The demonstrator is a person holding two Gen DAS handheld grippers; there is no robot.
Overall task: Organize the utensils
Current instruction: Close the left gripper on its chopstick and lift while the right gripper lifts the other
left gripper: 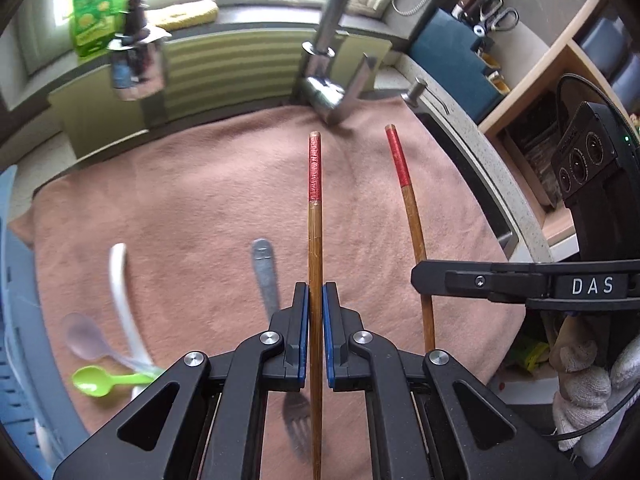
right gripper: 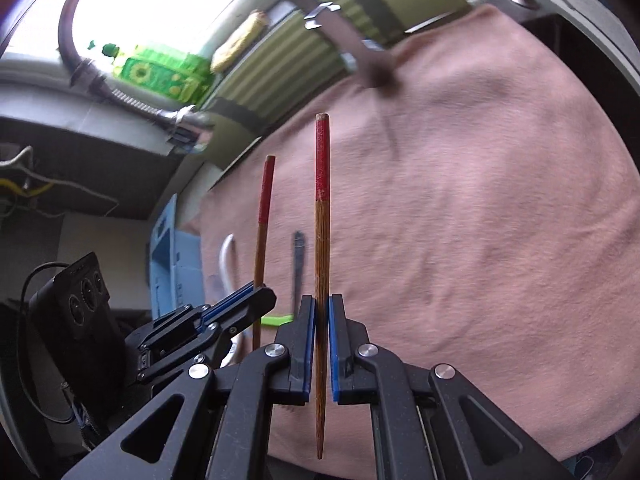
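My left gripper (left gripper: 315, 292) is shut on a wooden chopstick with a red end (left gripper: 315, 216), held above a pink towel (left gripper: 192, 200). To its right, my right gripper (left gripper: 420, 276) is shut on a second red-ended chopstick (left gripper: 408, 204). In the right wrist view that gripper (right gripper: 321, 304) pinches its chopstick (right gripper: 322, 240), with the left gripper (right gripper: 256, 296) and its chopstick (right gripper: 264, 216) just to the left. On the towel lie a metal fork (left gripper: 266, 276), a white spoon (left gripper: 120, 280), a translucent purple spoon (left gripper: 86, 342) and a green spoon (left gripper: 100, 380).
A blue slotted basket (left gripper: 12, 320) stands at the towel's left edge. A chrome faucet (left gripper: 332, 80) and a hanging sprayer head (left gripper: 136, 64) reach over the far side. Open shelves (left gripper: 532, 92) are at the right. A gloved hand (left gripper: 588, 380) holds the right gripper.
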